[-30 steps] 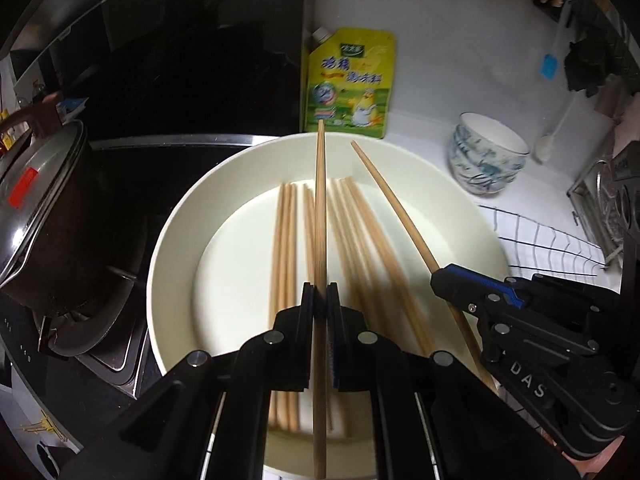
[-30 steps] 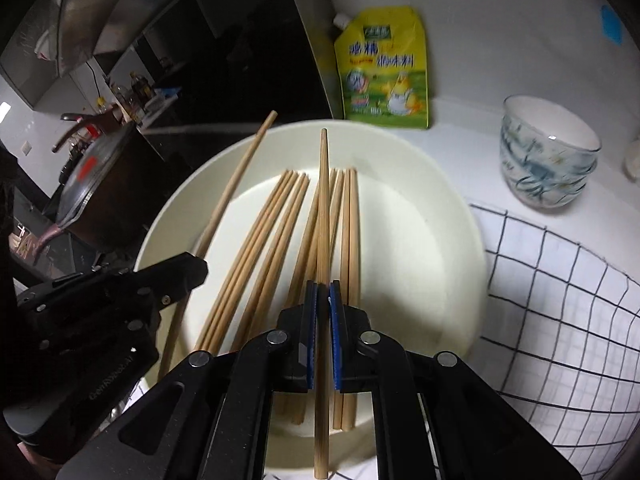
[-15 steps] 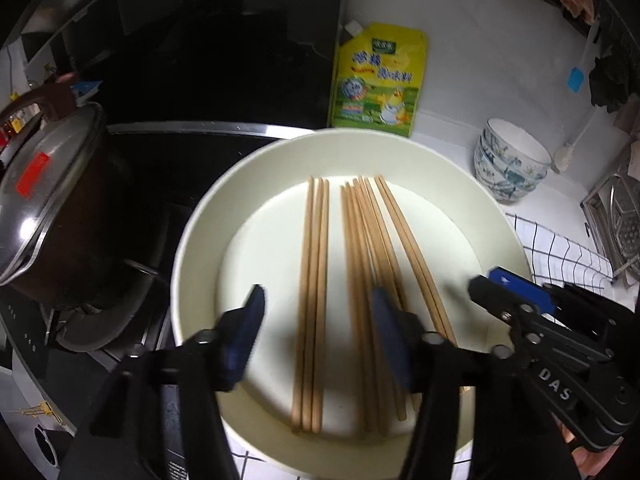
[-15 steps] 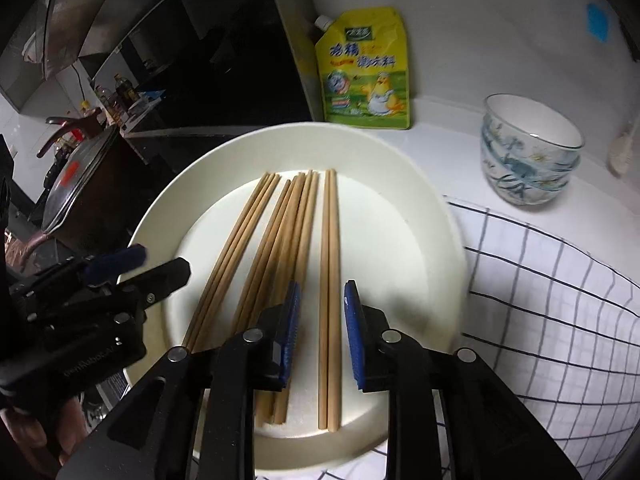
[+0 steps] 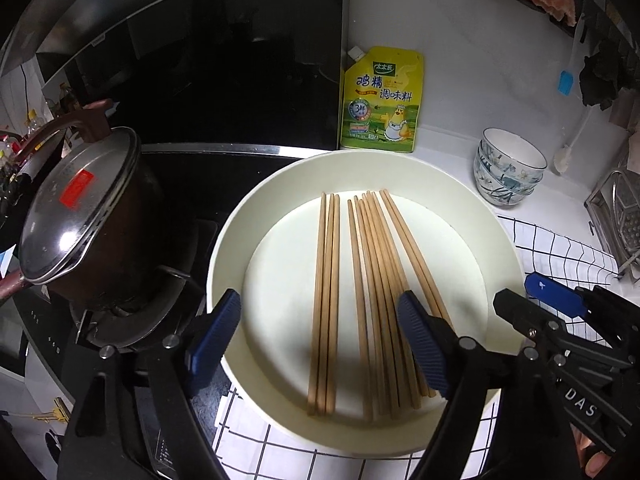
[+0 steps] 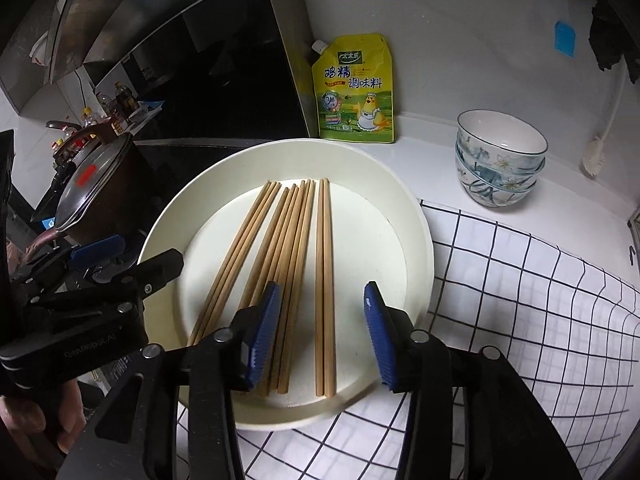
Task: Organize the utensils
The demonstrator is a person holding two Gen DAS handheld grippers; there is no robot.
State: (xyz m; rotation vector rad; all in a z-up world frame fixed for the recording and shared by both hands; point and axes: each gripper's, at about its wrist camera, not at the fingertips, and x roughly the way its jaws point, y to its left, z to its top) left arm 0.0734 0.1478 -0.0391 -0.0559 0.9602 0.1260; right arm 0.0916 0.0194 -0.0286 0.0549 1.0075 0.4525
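Several wooden chopsticks (image 5: 372,292) lie side by side, in separate groups, in a large cream plate (image 5: 280,184). The same chopsticks (image 6: 288,260) and plate (image 6: 416,248) show in the right wrist view. My left gripper (image 5: 320,344) is wide open and empty above the near part of the plate. My right gripper (image 6: 320,332) is open and empty over the chopsticks' near ends. It shows at the right edge of the left wrist view (image 5: 516,312). The left gripper shows at the left edge of the right wrist view (image 6: 132,268).
A lidded dark pot (image 5: 80,216) sits on the stove at left. A yellow seasoning pouch (image 5: 380,100) leans on the white wall. Stacked floral bowls (image 5: 508,168) stand at right. A white checked cloth (image 6: 520,300) lies under the plate. A metal rack (image 5: 616,216) is far right.
Both grippers were shut on a chopstick each a second ago. They let them go onto the plate, opened wide and drew back and up.
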